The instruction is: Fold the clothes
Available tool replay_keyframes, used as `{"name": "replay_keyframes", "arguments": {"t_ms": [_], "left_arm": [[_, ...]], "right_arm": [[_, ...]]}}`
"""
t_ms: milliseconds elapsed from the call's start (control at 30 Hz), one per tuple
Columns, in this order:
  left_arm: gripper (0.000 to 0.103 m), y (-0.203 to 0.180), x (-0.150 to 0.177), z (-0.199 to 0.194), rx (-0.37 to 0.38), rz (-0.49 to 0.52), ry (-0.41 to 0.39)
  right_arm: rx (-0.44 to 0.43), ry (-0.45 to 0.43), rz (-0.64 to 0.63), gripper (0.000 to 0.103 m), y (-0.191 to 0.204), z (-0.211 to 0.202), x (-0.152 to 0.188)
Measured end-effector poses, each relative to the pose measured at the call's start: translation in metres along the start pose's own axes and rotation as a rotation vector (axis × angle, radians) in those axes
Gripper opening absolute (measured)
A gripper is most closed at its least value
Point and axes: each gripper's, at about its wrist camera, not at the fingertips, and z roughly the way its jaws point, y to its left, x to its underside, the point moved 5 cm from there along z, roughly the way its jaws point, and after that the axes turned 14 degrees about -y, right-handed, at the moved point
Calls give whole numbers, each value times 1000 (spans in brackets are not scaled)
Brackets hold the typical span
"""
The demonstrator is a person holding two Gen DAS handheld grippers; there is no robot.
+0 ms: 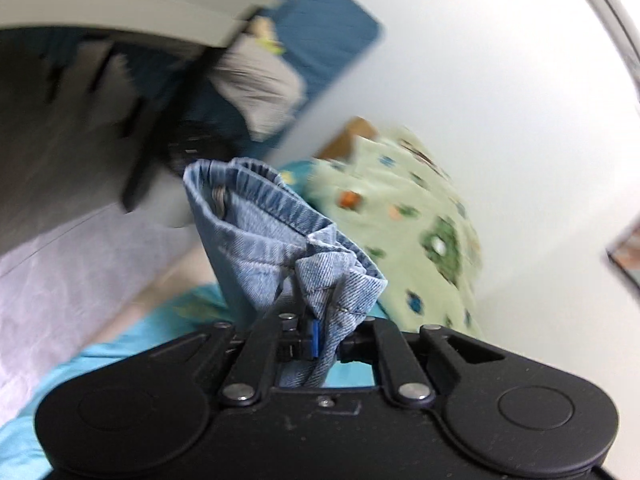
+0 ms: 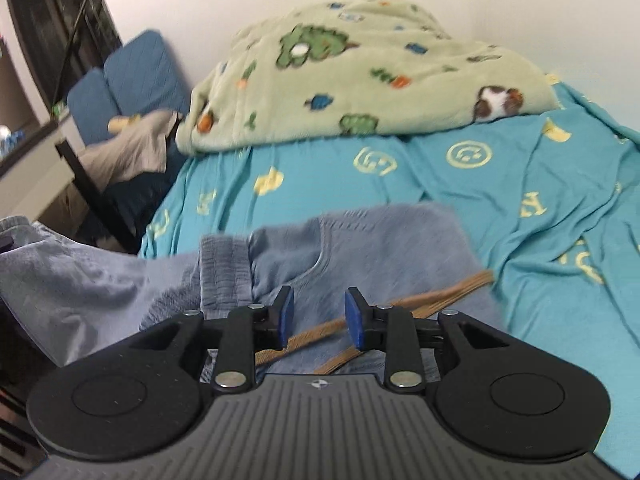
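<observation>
In the left wrist view my left gripper (image 1: pixel 326 342) is shut on a bunched part of light blue jeans (image 1: pixel 276 240), near their elastic waistband, and holds it up in the air. In the right wrist view my right gripper (image 2: pixel 318 314) is open and empty, its blue pads (image 2: pixel 287 312) apart just above the same jeans (image 2: pixel 360 248), which hang over the turquoise bed sheet (image 2: pixel 520 168). A tan drawstring (image 2: pixel 440 292) runs across the denim under the right gripper. The jeans stretch off to the left of that view.
A pale green fleece blanket (image 2: pixel 360 76) with animal prints is heaped at the back of the bed by the white wall. A blue padded chair (image 2: pixel 136 68) with grey cloth stands left of the bed. A dark desk edge (image 1: pixel 120 128) is close on the left.
</observation>
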Motion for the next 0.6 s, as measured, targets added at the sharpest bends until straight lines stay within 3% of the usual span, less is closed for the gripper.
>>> {"name": "replay_keyframes", "arguments": {"t_ms": [300,600], "left_arm": [[5,-124,77,7,152,151,78],[5,-178,172,29,222,233,216]], "right_arm": [[14,-65,93,32,-40,-23,-32],[-11,-106,133,36,-68,-38,-54]]}}
